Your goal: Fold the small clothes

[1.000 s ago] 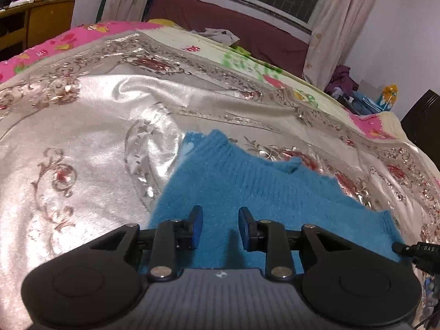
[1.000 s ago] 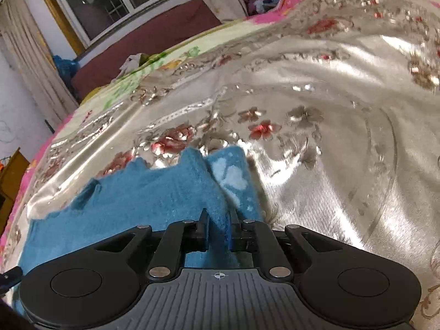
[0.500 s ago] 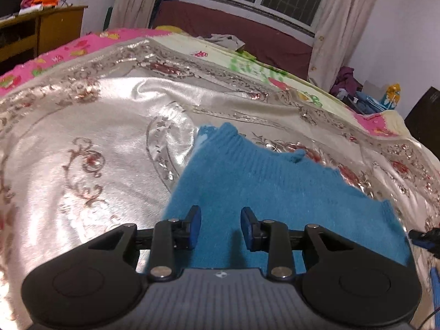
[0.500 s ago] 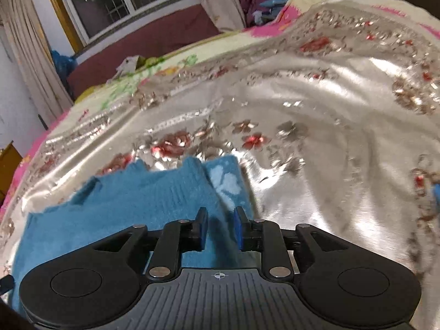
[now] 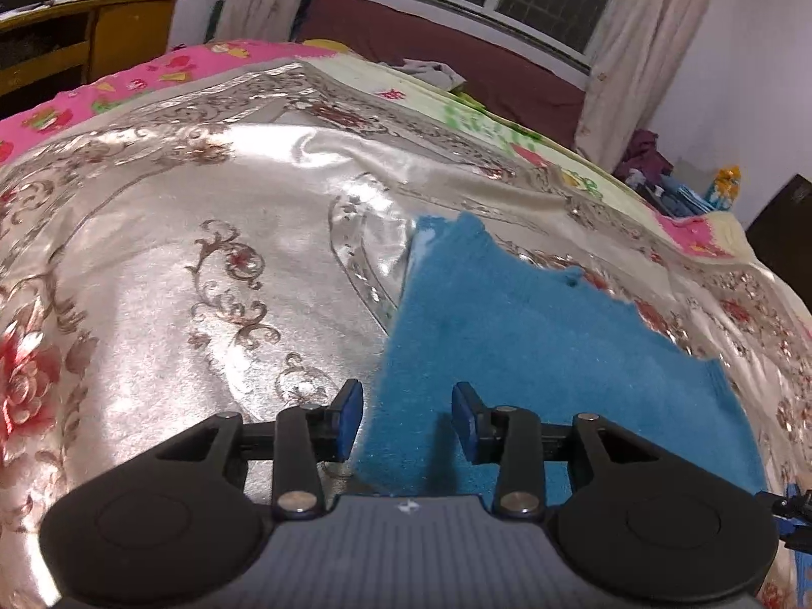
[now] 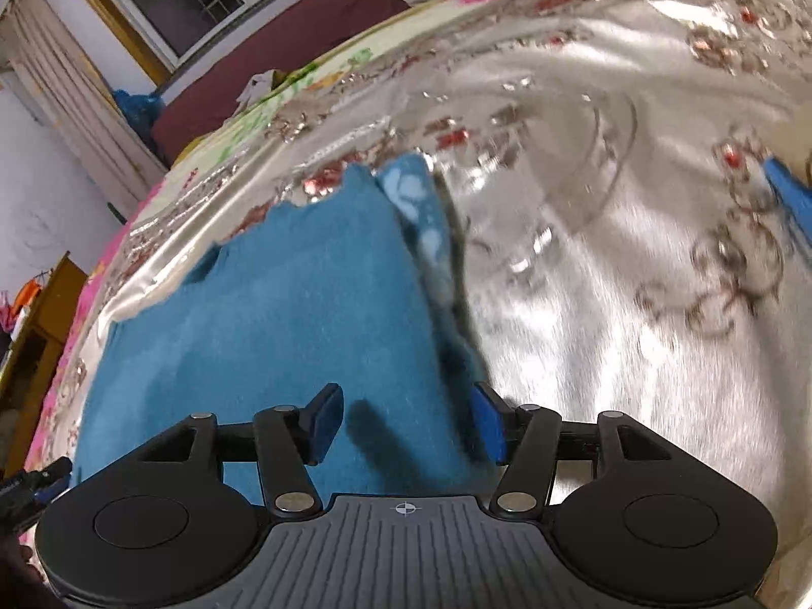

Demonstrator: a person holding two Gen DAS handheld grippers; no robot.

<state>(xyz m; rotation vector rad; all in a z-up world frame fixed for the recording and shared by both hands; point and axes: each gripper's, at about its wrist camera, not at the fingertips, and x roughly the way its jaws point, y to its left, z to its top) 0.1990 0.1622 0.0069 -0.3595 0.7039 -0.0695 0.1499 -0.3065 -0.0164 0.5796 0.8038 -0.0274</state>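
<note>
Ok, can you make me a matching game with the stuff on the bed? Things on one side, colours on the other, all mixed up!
Things:
1. knitted garment
2. bedspread with flowers
3. curtain
4. pads of the left tongs

Colours:
A. shiny silver
B. dark blue
C. teal blue
D. beige

Pairs: 1-C, 2-A, 3-D, 4-B

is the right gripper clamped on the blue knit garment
No, the right gripper has just been opening; its pads stand apart above the blue knit garment, which lies flat on the silver bedspread.
</note>
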